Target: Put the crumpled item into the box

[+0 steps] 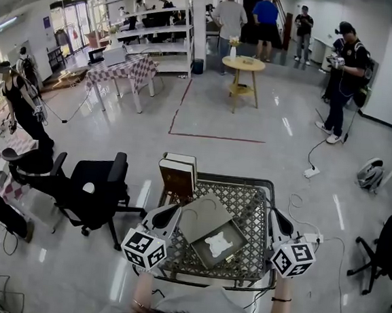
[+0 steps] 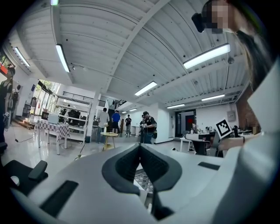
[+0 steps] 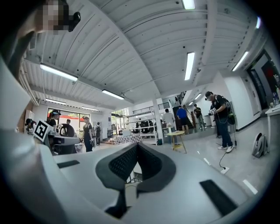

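1. the crumpled item (image 1: 220, 243) is white and creased, paper or thin cloth by its look. it lies inside the box (image 1: 202, 255), so i judge the placing is done.
2. the box is a shallow grey tray, probably card. its flat lid (image 1: 203, 218) is tipped open toward the left, which leaves the inside clear from above.
3. the box sits on the table (image 1: 250, 198), a dark metal lattice with a rounded frame. books (image 1: 178, 175) stand at its far left corner, apart from the box.
4. the left gripper (image 1: 172, 213) is just left of the lid. its view shows the ribbed dark pads meeting at the tips with nothing between them.
5. the right gripper (image 1: 274, 217) is beside the box's right side. its jaws are pressed together too and hold nothing.
6. both grippers flank the box without touching it. i read that as a rest pose, clear of the item.
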Demonstrator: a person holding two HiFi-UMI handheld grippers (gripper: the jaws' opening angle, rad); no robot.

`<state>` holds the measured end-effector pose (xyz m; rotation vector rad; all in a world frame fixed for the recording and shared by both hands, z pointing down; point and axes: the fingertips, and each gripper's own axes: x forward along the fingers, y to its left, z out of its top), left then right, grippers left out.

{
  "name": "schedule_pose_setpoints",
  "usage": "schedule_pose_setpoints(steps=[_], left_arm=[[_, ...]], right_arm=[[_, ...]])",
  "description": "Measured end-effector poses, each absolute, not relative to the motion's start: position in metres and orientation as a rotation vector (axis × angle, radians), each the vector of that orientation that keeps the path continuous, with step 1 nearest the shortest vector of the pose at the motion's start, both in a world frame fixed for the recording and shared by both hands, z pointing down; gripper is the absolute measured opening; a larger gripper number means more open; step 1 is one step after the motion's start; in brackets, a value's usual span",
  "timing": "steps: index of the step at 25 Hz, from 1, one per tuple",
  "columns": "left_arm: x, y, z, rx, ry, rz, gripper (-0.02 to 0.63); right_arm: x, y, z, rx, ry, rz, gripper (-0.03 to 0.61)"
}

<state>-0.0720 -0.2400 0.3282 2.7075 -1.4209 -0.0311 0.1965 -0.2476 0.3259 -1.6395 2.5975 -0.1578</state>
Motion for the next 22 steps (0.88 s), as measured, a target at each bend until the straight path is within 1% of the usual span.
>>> schedule_pose_setpoints(steps=[22], left_arm=[[-0.0737,-0.2418,0.3277,2.707,-1.424,-0.048,0.017]], right_arm=[[0.2008,-0.2476,0.3228,-1.664,2.584,-0.125,0.021]])
